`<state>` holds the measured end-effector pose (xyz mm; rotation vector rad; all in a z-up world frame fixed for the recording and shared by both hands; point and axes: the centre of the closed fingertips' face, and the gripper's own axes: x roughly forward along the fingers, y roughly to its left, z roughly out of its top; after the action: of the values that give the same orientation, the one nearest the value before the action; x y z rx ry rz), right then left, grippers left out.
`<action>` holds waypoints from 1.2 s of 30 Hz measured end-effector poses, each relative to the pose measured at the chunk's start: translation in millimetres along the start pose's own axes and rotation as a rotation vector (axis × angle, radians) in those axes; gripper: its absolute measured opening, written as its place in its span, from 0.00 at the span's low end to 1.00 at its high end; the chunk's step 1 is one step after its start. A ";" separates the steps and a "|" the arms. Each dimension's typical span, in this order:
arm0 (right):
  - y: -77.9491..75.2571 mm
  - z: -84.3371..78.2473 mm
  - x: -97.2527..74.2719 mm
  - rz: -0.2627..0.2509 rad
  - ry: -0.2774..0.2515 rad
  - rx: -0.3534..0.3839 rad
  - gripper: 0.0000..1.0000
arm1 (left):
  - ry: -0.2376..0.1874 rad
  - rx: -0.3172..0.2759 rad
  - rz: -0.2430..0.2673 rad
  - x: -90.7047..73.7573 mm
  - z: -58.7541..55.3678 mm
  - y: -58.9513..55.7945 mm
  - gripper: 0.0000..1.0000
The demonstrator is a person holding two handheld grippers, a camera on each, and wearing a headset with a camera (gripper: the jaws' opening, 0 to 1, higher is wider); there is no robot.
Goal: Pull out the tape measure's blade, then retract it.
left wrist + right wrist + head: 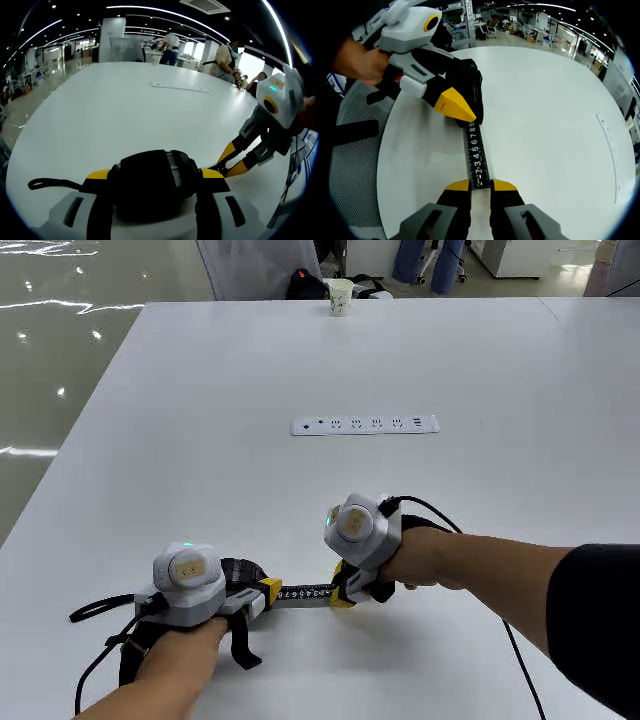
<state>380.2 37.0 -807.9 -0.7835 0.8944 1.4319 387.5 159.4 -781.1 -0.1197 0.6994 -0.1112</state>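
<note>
Blade (476,157) runs straight from tape measure (469,86) to right gripper (480,186).

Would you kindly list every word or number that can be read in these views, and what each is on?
"2 3 4 5 6 7 8 9": on the blade of the tape measure, right gripper view.
Small print on a yellow fingertip: too small to read.
Paper cup pattern: blurred.
Power strip markings: too small to read.
</note>
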 end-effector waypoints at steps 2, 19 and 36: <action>0.2 0.8 0.5 0.000 -0.001 -0.002 0.10 | -0.001 0.000 -0.001 -0.1 0.1 0.1 0.62; 0.7 8.8 4.9 -0.007 -0.014 -0.014 0.10 | 0.001 -0.001 -0.001 -0.5 0.0 -0.4 0.62; 2.0 16.6 9.0 -0.006 -0.019 -0.015 0.10 | 0.003 -0.006 -0.003 0.1 -0.3 -0.5 0.62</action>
<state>378.4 55.9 -807.8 -0.7823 0.8672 1.4404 387.3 158.9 -781.3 -0.1269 0.7023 -0.1123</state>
